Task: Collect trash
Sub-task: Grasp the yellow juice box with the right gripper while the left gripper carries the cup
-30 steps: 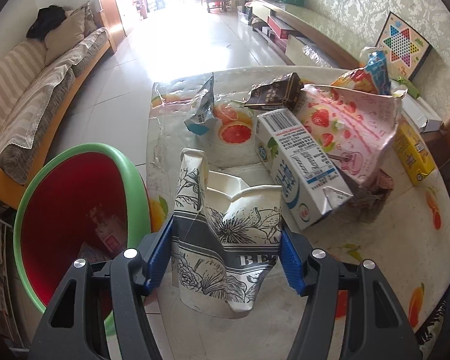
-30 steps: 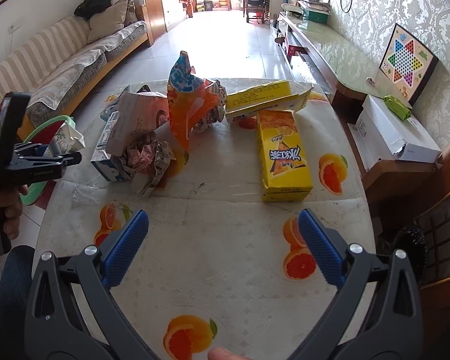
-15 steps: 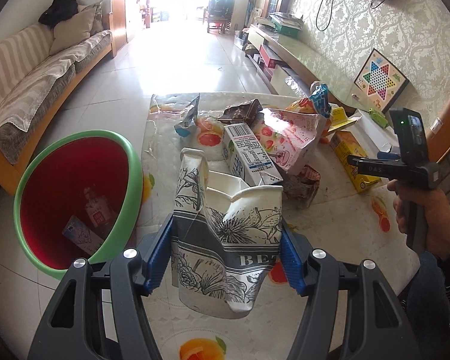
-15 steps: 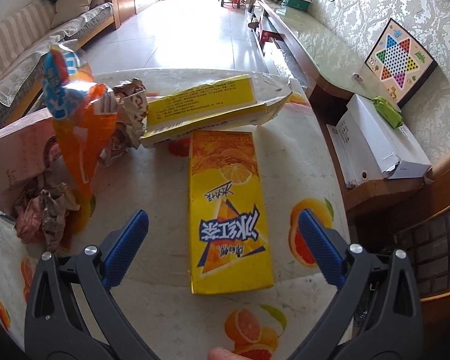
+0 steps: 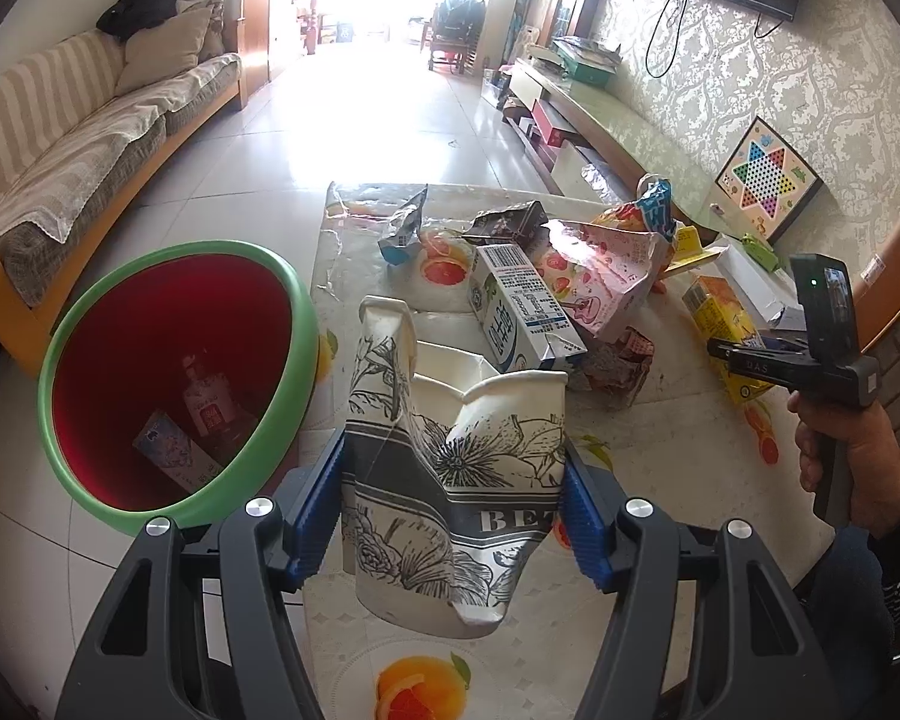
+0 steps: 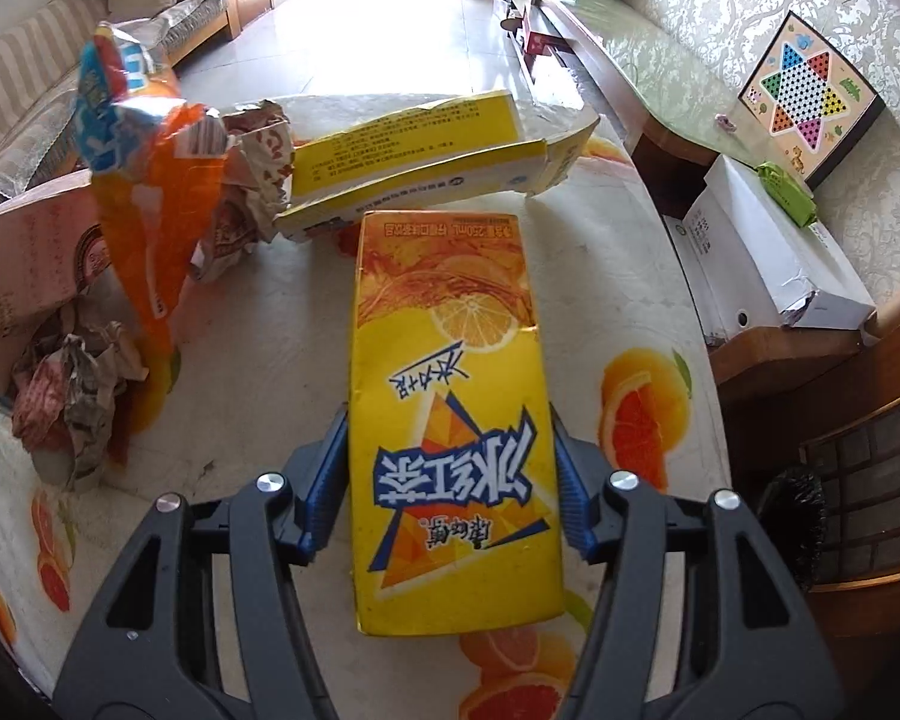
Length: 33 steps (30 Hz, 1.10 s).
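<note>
My left gripper (image 5: 453, 510) is shut on a crushed black-and-white flowered paper cup (image 5: 450, 468) and holds it above the table edge, right of the green bin with a red inside (image 5: 174, 372). My right gripper (image 6: 450, 480) is closed around a yellow iced-tea carton (image 6: 450, 396) that lies on the fruit-print tablecloth (image 6: 630, 312); both blue pads touch its sides. The carton also shows in the left wrist view (image 5: 720, 318), beside my right hand.
A pile of trash lies on the table: a white milk carton (image 5: 519, 312), a pink strawberry bag (image 5: 600, 276), an orange snack bag (image 6: 144, 192), crumpled wrappers (image 6: 66, 390) and a flattened yellow box (image 6: 414, 150). The bin holds a bottle and a wrapper. A sofa stands left.
My right gripper moved forward over the yellow carton and closed on its sides. My left gripper lifted back with the cup, closer to the bin.
</note>
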Available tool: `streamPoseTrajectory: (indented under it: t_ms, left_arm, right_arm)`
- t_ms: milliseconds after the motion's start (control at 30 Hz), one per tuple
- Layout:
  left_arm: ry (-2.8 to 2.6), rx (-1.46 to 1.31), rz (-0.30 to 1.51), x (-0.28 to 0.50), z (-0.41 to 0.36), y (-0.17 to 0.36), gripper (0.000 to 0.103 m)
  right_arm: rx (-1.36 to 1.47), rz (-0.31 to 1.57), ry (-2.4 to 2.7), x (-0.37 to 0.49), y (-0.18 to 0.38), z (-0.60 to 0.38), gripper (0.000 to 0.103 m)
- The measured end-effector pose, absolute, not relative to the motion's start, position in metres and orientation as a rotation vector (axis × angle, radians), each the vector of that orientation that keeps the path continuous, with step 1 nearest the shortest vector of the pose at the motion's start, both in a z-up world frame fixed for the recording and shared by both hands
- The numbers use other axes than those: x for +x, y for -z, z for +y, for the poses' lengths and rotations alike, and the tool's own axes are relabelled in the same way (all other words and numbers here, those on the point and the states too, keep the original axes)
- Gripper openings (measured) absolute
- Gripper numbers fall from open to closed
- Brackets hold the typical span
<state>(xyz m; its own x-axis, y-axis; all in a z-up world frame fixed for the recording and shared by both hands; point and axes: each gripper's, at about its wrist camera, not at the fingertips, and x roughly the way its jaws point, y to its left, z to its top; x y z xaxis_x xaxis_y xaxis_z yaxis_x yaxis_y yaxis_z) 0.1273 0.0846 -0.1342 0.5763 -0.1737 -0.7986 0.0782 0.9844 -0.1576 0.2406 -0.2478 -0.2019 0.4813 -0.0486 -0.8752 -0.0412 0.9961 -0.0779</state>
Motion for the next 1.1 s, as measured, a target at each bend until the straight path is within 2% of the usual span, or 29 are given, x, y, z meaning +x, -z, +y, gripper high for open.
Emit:
streamPoseTrajectory:
  t_ms: [467,800,1100]
  left_arm:
    - [0.072,-0.147,0.895,0.115,0.114,0.128,0.061]
    - [-0.045,-0.17,0.854,0.108,0.165,0.119,0.061]
    - [-0.16,-0.183,0.85,0.144,0.229,0.119,0.062]
  right_arm:
    - [-0.122,0.904,-0.141,0.161,0.11,-0.199,0.057]
    - [-0.144,0.861,-0.259,0.138,0.087,-0.144,0.057]
    - [-0.185,0.843,-0.379,0.13,0.081,-0.086,0.058]
